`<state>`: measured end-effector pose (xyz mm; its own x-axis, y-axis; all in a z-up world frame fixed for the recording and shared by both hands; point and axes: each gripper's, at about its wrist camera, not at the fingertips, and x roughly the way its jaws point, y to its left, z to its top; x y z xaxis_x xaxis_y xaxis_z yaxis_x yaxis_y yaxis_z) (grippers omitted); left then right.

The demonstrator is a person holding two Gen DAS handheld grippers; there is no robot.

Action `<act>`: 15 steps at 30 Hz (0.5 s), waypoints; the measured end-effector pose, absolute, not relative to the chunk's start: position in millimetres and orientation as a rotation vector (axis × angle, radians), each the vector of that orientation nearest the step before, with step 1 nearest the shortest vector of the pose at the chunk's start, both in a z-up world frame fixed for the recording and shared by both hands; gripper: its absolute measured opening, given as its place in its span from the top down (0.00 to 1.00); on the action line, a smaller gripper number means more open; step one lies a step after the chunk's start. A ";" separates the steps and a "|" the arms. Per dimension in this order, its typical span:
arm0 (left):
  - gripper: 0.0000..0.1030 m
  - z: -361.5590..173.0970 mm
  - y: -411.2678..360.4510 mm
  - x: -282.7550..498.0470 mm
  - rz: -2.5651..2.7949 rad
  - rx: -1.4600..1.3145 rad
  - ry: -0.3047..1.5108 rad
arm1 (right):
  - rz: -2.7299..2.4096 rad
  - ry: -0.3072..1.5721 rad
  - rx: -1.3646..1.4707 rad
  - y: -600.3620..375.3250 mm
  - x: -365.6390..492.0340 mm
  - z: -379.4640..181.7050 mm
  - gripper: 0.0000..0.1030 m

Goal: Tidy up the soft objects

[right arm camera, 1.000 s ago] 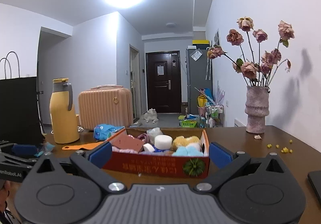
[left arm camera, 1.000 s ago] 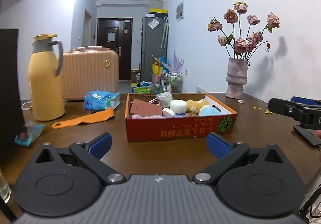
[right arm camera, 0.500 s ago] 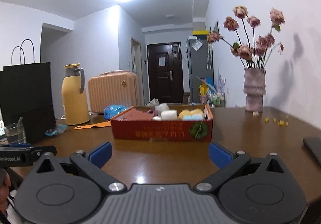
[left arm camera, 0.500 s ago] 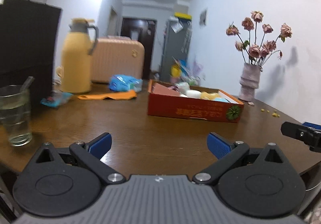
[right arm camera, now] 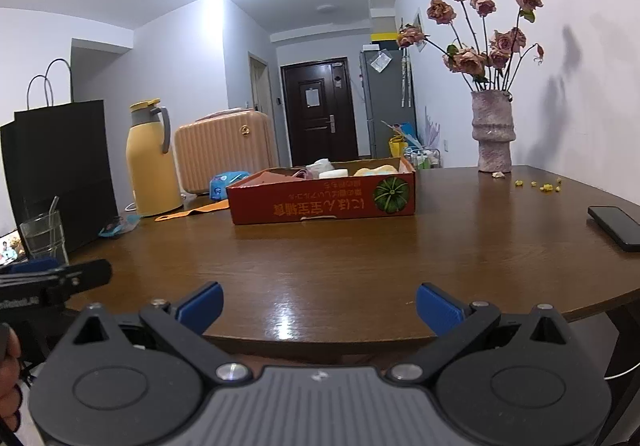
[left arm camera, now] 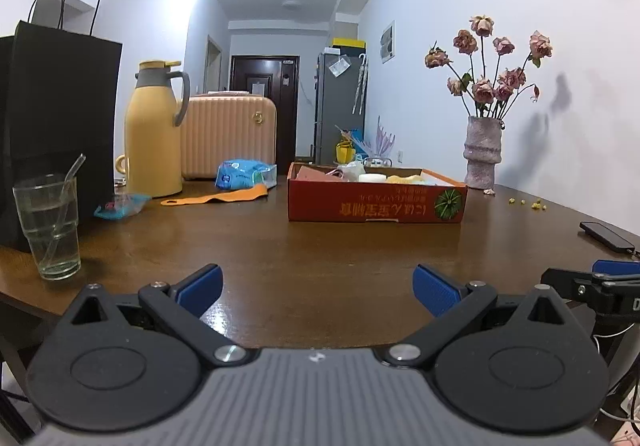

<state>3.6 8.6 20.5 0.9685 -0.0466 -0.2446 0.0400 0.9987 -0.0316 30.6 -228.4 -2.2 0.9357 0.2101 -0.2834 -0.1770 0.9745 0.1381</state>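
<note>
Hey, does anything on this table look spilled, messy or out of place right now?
Yes. Small yellow crumbs lie scattered on the table right of the vase, with a fallen petal at its base. The box print is upside down.

A red cardboard box (left arm camera: pixel 376 202) printed with yellow characters and a green pumpkin sits on the glossy dark-brown table (left arm camera: pixel 320 258). The thermos (left arm camera: pixel 151 134) is mustard yellow with a grey handle; the ribbed suitcase (left arm camera: pixel 228 136) is peach; the vase (left arm camera: pixel 482 152) is mottled pink-grey.

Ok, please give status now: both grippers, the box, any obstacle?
Left gripper open, empty. Right gripper open, empty. Red box of soft items mid-table, untouched. Bare tabletop between; nothing blocking.
</note>
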 end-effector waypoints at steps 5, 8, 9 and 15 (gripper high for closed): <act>0.00 19.6 9.1 4.9 -0.045 -0.034 0.254 | 0.191 0.292 0.118 -229.7 30.9 -2.0 0.00; 0.00 18.6 10.1 5.7 -0.046 -0.038 0.257 | 0.195 0.292 0.112 -228.0 33.1 -1.0 0.00; 0.00 18.6 10.1 5.7 -0.045 -0.037 0.258 | 0.197 0.293 0.110 -227.1 33.1 -1.5 0.00; 0.00 18.3 10.8 6.4 -0.048 -0.037 0.264 | 0.198 0.293 0.110 -227.2 34.0 -1.4 0.00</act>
<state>6.4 10.8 18.3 0.9642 -0.0518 -0.2599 0.0422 0.9982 -0.0426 34.0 -227.2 -1.4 0.9381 0.2095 -0.2757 -0.1777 0.9746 0.1361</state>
